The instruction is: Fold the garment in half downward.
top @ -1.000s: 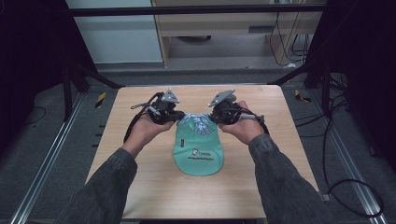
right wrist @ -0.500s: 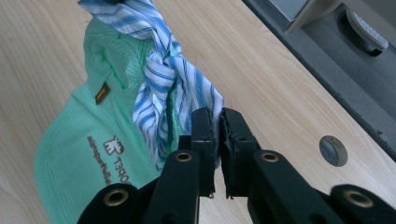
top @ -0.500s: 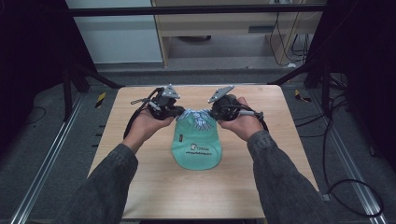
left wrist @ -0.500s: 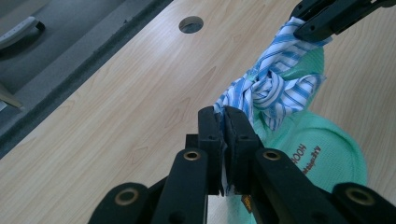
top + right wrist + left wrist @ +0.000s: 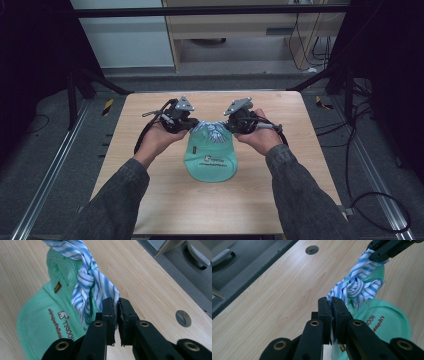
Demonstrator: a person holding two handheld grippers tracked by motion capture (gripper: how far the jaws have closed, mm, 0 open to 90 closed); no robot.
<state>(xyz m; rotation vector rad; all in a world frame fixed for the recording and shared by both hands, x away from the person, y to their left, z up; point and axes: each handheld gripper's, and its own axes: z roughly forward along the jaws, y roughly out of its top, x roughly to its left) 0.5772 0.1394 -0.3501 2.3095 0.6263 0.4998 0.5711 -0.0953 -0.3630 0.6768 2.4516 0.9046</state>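
A mint-green mesh cloth with printed lettering [image 5: 211, 161] lies mid-table, and a blue-and-white striped cloth [image 5: 212, 131] is knotted at its far end. My left gripper [image 5: 192, 125] is shut on the knot's left tail, and my right gripper [image 5: 231, 125] on its right tail. The left gripper view has its jaws [image 5: 331, 302] closed on the striped cloth [image 5: 355, 287], with the green cloth [image 5: 387, 322] beyond and the other gripper [image 5: 387, 248] at the top right. In the right gripper view the jaws [image 5: 117, 302] pinch the striped cloth [image 5: 86, 280] above the green cloth [image 5: 40, 317].
The wooden table [image 5: 150, 200] has a round cable hole [image 5: 312, 250] near one far corner and a capped one [image 5: 183, 318] near the other. Grey floor, metal rails and loose cables surround the table. A cabinet stands beyond the far edge.
Both grippers keep their hold on the striped tails. The green cloth has slid a little toward the far side, then settled slightly back; the hands have hardly moved.
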